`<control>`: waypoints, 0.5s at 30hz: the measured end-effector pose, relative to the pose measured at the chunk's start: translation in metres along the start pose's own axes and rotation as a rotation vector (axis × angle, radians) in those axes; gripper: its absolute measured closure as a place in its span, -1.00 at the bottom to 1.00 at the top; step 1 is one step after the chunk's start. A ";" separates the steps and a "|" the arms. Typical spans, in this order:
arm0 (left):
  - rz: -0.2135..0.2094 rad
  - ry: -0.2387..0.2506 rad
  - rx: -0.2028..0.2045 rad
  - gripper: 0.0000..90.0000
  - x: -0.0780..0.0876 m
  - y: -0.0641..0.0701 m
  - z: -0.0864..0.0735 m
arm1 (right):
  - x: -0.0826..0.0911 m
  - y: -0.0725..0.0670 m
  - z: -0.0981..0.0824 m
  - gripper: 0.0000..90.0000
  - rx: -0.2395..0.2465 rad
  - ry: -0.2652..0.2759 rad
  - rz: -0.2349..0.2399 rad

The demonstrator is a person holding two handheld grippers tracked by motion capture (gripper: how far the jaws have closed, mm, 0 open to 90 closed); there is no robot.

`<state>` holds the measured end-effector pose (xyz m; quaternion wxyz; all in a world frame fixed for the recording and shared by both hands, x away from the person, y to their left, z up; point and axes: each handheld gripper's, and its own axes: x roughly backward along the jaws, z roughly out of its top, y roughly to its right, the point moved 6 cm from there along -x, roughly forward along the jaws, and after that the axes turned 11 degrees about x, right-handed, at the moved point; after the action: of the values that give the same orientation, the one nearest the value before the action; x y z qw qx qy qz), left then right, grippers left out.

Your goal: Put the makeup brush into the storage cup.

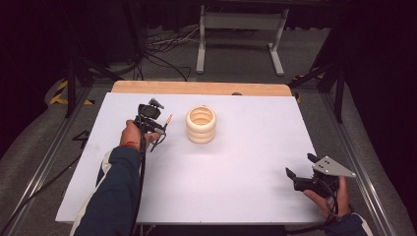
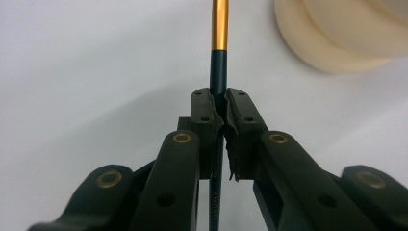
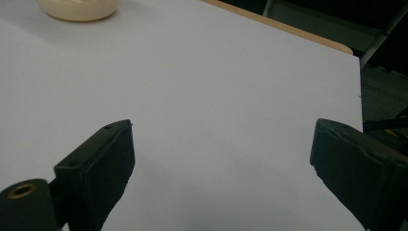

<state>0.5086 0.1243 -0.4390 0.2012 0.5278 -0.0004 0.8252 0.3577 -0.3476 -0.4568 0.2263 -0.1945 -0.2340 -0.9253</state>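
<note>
My left gripper (image 2: 219, 125) pinches a slim dark pen with gold tip (image 2: 219, 57) (just beside the cream ribbed ring-stack holder (image 1: 201, 124)); my right gripper (image 3: 221, 163) gapes empty above the white counter (image 1: 236, 162).

Laboratory recording bay: a white-topped table (image 1: 236, 162) stands on grey carpet, ringed by black curtains, tripod legs (image 1: 74, 83), loose floor cables (image 1: 167, 44) and hazard-striped tape (image 1: 59, 93).
</note>
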 end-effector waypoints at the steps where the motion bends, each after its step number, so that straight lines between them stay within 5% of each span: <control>1: -0.007 0.024 -0.011 0.84 0.004 0.000 0.000 | 0.000 0.000 0.000 -0.81 0.000 0.000 0.000; 15: -0.129 0.410 -0.109 0.84 0.058 0.015 0.003 | -0.001 -0.001 0.001 -0.81 0.007 0.001 0.002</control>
<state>0.4857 0.1284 -0.3841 0.2776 0.3363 0.0297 0.8994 0.3575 -0.3460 -0.4569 0.2281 -0.1934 -0.2370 -0.9243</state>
